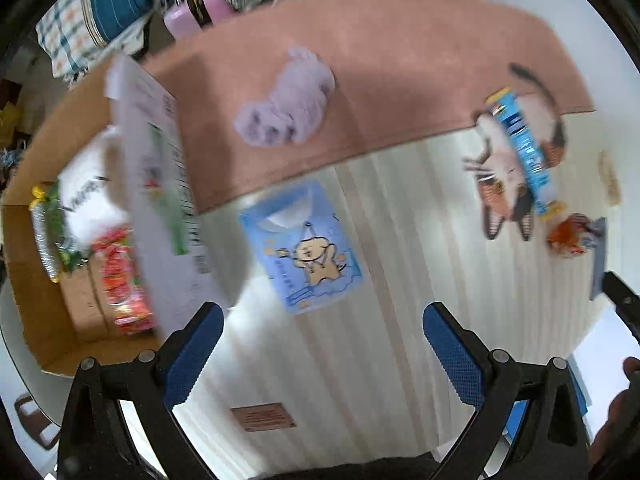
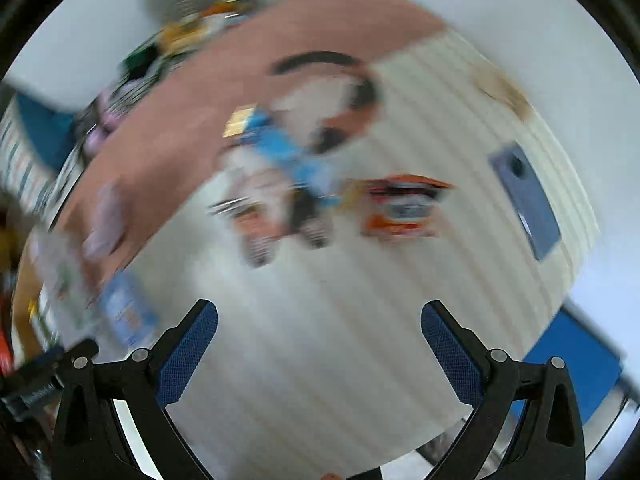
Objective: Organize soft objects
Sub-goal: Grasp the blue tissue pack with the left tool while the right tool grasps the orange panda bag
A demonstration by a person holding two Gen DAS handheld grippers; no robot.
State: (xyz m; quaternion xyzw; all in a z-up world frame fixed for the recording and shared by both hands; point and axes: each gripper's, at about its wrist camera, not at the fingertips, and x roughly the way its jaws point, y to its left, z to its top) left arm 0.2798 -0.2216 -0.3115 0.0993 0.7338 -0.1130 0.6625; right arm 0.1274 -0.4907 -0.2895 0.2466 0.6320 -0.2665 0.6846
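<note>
My left gripper (image 1: 322,316) is open and empty above the cream striped mat (image 1: 400,280). Ahead of it lies a blue tissue pack with a cartoon (image 1: 302,246), and beyond that a lilac fuzzy paw glove (image 1: 286,100) on the pink cloth (image 1: 400,60). A cat plush (image 1: 516,152) with a blue snack packet (image 1: 524,148) across it lies at the right. My right gripper (image 2: 320,316) is open and empty; its view is blurred. It shows the cat plush (image 2: 280,200), the blue packet (image 2: 284,148) and an orange snack packet (image 2: 400,208).
An open cardboard box (image 1: 36,300) at the left holds snack packets and a white soft item. A purple phone (image 2: 524,200) lies on the mat at the right. Folded cloths and a pink bottle (image 1: 200,0) sit beyond the pink cloth.
</note>
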